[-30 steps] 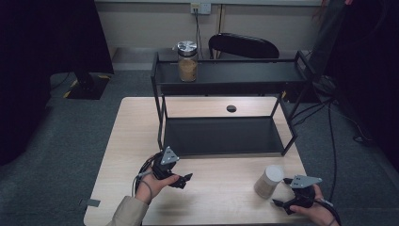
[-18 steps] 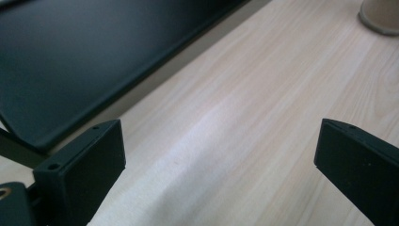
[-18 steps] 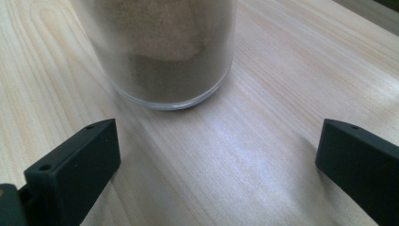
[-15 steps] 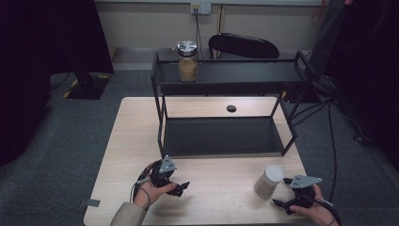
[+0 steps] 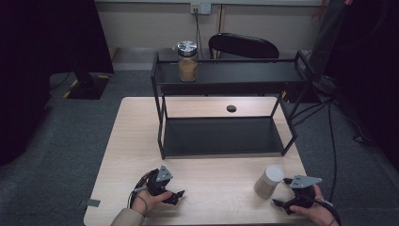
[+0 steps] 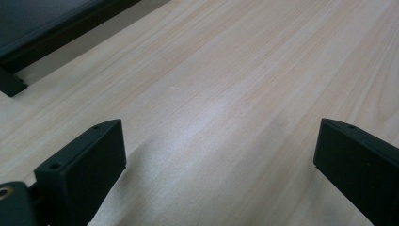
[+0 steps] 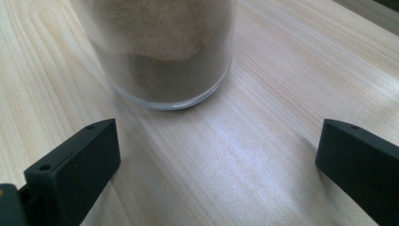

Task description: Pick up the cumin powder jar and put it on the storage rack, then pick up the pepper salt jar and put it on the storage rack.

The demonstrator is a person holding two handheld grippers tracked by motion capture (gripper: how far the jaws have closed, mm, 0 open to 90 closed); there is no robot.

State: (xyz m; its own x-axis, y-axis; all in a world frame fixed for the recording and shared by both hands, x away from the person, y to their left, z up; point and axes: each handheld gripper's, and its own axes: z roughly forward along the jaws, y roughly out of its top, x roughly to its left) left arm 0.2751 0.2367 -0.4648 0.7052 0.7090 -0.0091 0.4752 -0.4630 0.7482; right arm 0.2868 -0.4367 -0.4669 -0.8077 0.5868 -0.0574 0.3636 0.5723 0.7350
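Standing near the desk's point(image 5: 207, 132) front right corner, a jar point(image 5: 268, 181) faced the wide-open right gripper point(image 5: 282, 206); the left gripper point(image 5: 178, 196), equally spread, rested front left, grey carpet point(image 5: 70, 141) around.

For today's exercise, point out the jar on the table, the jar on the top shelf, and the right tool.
Jar on the table point(image 5: 268, 181): high view, on its side wall.
Jar on the top shelf point(image 5: 187, 68): high view, on its filled body.
Right tool point(image 5: 278, 204): high view, midway between its fingertips.

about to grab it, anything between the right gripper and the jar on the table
Nothing visible. The right gripper is open, and bare table lies between its jaws and the jar just ahead.
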